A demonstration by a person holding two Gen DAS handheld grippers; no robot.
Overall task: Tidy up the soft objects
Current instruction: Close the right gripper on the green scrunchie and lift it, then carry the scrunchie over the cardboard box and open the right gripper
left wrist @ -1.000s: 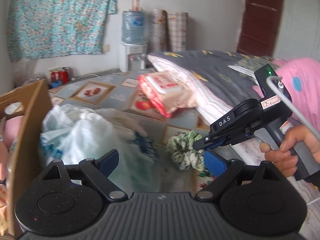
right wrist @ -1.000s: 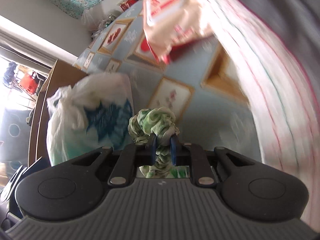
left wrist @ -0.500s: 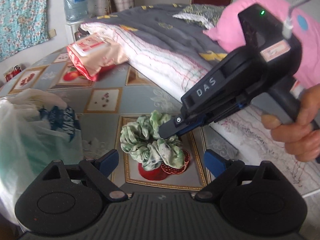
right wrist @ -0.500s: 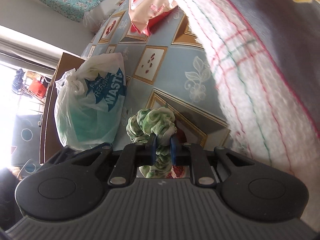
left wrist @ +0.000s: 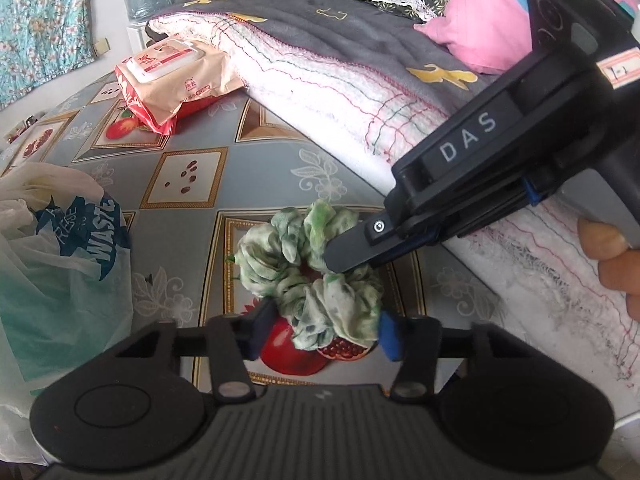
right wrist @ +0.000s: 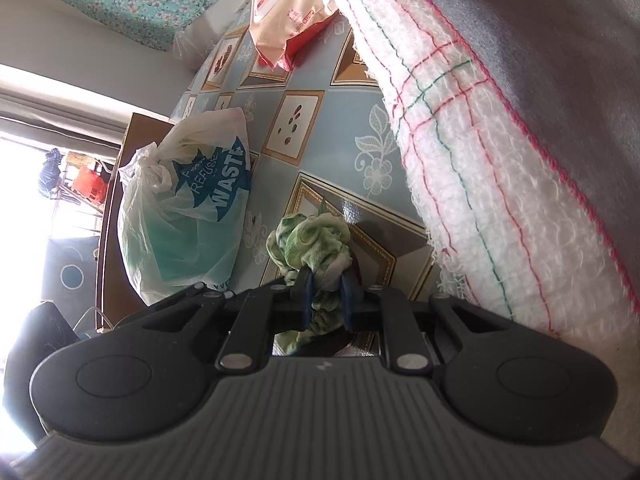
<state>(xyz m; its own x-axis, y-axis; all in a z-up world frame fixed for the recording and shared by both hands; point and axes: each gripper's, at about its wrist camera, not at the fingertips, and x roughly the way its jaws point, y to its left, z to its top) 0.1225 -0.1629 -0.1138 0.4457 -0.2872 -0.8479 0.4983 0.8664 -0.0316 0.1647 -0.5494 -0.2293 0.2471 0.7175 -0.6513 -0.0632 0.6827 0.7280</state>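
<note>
A: Left wrist view: green-white scrunchie point(left wrist: 308, 276) lies on the patterned worktop point(left wrist: 192, 176), beside the folded blanket point(left wrist: 360, 92). Left gripper point(left wrist: 324, 332) has its blue fingers point(left wrist: 390, 336) either side of the near loop, closing; right pad touches fabric, left pad blurred, can't tell.

B: Right one?

A: Right gripper point(right wrist: 326, 294) is clamped nearly shut on the scrunchie's far edge, fabric bunched between the fingers point(right wrist: 304, 292). A hand point(left wrist: 612, 260) holds its grip.

B: Surroundings?

A: Plastic waste bag point(left wrist: 60, 272) left of the scrunchie, wipes packet point(left wrist: 176, 72) further back against the blanket, pink pillow point(left wrist: 492, 20) on the bed.
</note>
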